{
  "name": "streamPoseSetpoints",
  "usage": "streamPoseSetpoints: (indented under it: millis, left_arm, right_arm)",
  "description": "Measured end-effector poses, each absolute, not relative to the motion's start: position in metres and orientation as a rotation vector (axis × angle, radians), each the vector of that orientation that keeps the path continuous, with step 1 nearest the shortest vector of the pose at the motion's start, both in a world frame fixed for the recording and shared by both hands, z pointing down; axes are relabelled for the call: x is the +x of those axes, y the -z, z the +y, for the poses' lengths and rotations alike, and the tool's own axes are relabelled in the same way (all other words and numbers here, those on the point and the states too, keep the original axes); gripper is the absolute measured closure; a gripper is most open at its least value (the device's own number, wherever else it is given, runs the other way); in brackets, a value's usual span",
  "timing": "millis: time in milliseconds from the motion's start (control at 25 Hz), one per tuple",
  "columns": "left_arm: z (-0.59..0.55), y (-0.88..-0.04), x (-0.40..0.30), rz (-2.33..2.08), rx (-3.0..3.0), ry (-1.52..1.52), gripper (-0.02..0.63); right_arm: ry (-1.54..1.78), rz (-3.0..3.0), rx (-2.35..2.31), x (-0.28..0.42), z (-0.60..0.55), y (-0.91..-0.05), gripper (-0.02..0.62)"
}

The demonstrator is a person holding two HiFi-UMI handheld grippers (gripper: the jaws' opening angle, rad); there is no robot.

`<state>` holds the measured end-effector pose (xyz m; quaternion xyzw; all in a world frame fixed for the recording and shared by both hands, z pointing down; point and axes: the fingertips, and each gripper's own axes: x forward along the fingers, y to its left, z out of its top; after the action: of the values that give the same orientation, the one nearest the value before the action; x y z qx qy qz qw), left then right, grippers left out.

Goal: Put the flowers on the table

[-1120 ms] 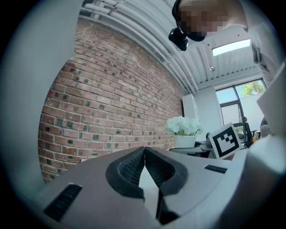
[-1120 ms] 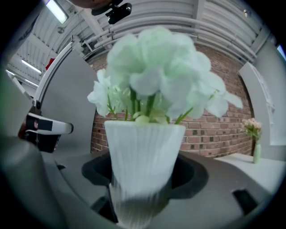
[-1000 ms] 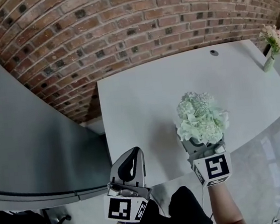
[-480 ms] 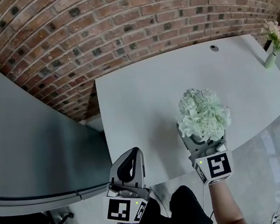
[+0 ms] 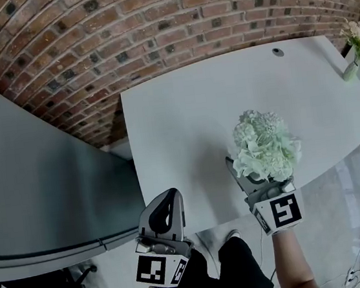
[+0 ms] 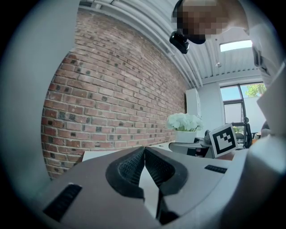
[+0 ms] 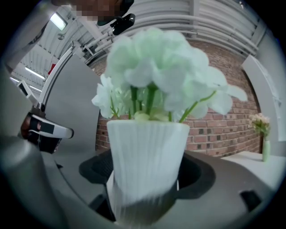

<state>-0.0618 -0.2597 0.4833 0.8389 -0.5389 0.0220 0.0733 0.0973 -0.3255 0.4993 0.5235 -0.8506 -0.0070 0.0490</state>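
Note:
A bunch of pale green-white flowers [image 5: 266, 149] stands in a ribbed white vase [image 7: 145, 161] at the front edge of the white table [image 5: 183, 120]. My right gripper [image 5: 257, 177] is around the vase's lower part. Its jaws are opening, and thin slivers of table show between the pads and the vase. The vase's foot is blurred, so its contact with the table is unclear. My left gripper [image 5: 169, 197] hangs off the table's front edge to the left, shut with nothing in it. In the left gripper view, the vase [image 6: 185, 134] and the right gripper's marker cube [image 6: 223, 139] show.
A small vase of pink flowers [image 5: 354, 47] stands at the table's far right corner. A round cable hole [image 5: 277, 51] is near the back edge. A brick wall [image 5: 153, 32] runs behind, a grey partition [image 5: 42, 189] stands at the left, and the person's shoe [image 5: 230, 237] shows below.
The flowers and the right gripper have shifted slightly to the right along the table's front edge. The left gripper has stayed where it was.

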Motion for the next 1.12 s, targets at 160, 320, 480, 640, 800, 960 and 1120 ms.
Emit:
streamPoseSetpoints:
  millis: [160,320,480,640,800,960,1120]
  left_arm:
    - [-0.259,-0.486,-0.061,-1.610,2.516,-0.075,0.598]
    - [-0.256,-0.488,-0.054,-1.586,2.524,-0.078,0.598]
    - [-0.252,-0.488,-0.050,-1.571,2.525,-0.081,0.598]
    - [-0.245,-0.484,-0.046,-1.552,2.526,-0.100,0.598]
    - [-0.235,-0.479,-0.039,-1.523,2.535,-0.100,0.598]
    - [-0.225,-0.473,-0.038,-1.509,2.530,-0.101,0.598]
    - [-0.214,-0.461,-0.038,-1.495,2.534,-0.085,0.598]
  right_arm:
    - [0.008,-2.565,1.622,0.104,-0.324,-0.503,0.197]
    - [0.002,-2.571,1.615,0.107,-0.318,-0.505,0.196]
    - [-0.003,-2.565,1.605,0.108,-0.311,-0.506,0.196]
    - [0.008,-2.552,1.553,0.104,-0.300,-0.508,0.196]
    - [-0.024,-2.520,1.602,0.109,-0.291,-0.506,0.196]
    - [-0.064,-2.495,1.630,0.114,-0.282,-0.507,0.196]
    - [-0.101,-2.453,1.614,0.115,-0.262,-0.513,0.198]
